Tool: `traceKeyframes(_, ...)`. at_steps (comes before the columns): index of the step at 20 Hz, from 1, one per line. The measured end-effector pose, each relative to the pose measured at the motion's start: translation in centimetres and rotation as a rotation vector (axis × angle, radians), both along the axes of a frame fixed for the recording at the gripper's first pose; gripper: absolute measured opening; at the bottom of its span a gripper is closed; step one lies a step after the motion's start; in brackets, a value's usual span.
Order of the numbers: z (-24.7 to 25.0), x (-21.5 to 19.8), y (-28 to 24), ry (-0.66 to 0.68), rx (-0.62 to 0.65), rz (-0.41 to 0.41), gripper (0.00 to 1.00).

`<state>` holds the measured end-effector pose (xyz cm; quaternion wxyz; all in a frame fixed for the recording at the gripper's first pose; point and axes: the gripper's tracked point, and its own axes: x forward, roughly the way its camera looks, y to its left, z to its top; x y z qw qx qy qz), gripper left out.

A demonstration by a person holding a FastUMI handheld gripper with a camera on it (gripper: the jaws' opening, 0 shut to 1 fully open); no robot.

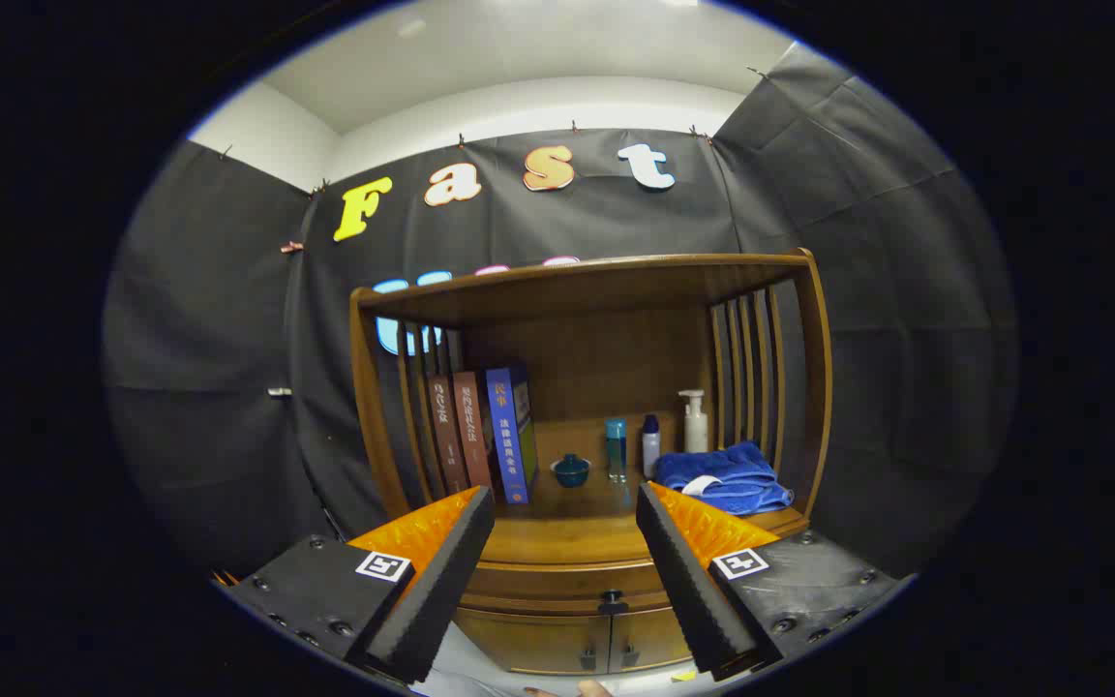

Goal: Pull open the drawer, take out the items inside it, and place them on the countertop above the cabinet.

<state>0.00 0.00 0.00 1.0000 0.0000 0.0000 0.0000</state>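
Observation:
A wooden cabinet stands ahead of me against the booth wall. Its drawer [567, 584] sits shut below the countertop [567, 537], with a small dark knob [613, 602] at its middle. My gripper [565, 503] is open, its two fingers spread wide with nothing between them, held apart from the cabinet. The knob shows low between the fingers, some way beyond them. Below the drawer are two small doors [577, 641] with dark handles. What lies inside the drawer is hidden.
On the countertop under a slatted wooden hutch [587, 281] stand three books [480, 436] at the left, a small teal lidded pot [571, 470], two small bottles [632, 445], a white pump bottle [694, 422] and a folded blue towel [724, 477] at the right.

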Motion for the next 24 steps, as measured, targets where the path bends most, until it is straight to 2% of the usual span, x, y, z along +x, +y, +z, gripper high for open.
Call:
traceKeyframes(5, 1.0, -0.4, 0.7, -0.029, -0.045, -0.026, 0.97)
traceKeyframes(14, 0.2, -0.8, -0.3, -0.009, -0.019, -0.062, 0.97)
traceKeyframes(20, -0.1, -0.7, 0.1, -0.01, -0.013, -0.047, 0.97)
traceKeyframes(24, -0.7, -0.4, -0.5, -0.005, -0.027, -0.065, 0.97)
